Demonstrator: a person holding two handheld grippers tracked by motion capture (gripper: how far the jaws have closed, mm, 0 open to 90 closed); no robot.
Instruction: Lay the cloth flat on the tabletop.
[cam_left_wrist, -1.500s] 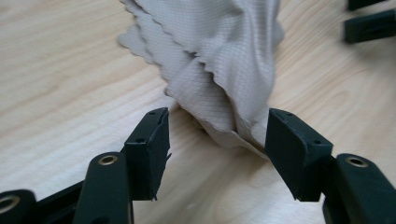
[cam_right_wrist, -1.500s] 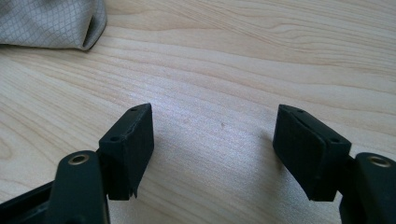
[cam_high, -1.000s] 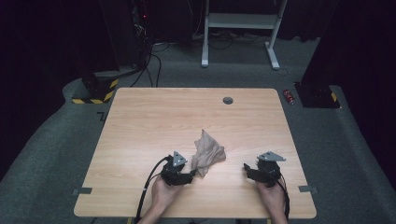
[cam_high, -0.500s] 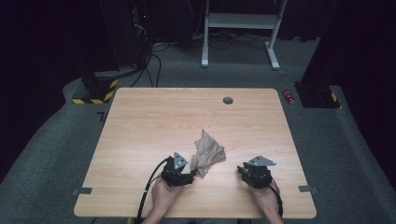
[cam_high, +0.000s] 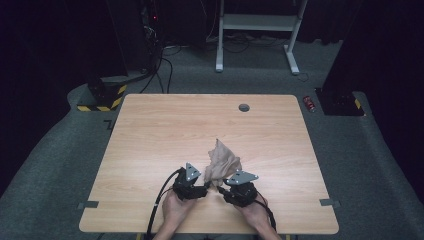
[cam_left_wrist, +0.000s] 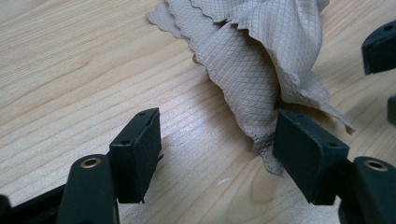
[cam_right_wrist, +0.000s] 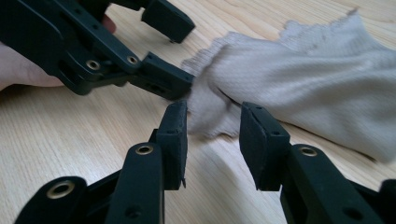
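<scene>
Where the grey carpeted floor (cam_high: 60, 165) runs out into darkness, the room holds a white metal frame (cam_high: 255, 30) at the back, loose black cables (cam_high: 165, 65) and two blocks with yellow and black hazard stripes (cam_high: 100, 102). On that floor stands the light wooden table (cam_high: 165, 130), with a small dark round cap (cam_high: 244, 107) set in it near the far edge and grey tape tabs (cam_high: 88, 204) at its near corners. A small red can-like thing (cam_high: 310, 103) lies on the carpet just off the table's far right corner; any lettering on it is too small to read.

The crumpled beige cloth (cam_high: 221, 162) lies on the near half of the table, just ahead of the two grippers and between them. The left gripper (cam_left_wrist: 217, 149) rests low on the wood with its jaws spread wide; the cloth's lower scalloped corner lies in the gap, touching the jaw on the right of that view and well apart from the other. The right gripper (cam_right_wrist: 212, 133) has its jaws parted too, more narrowly, with the cloth's frayed end just at the mouth of the gap, not pinched. In the right gripper view the left gripper's jaw tip sits against the same end of the cloth.

No brand, label or legible writing shows on the cloth, table or grippers.
</scene>
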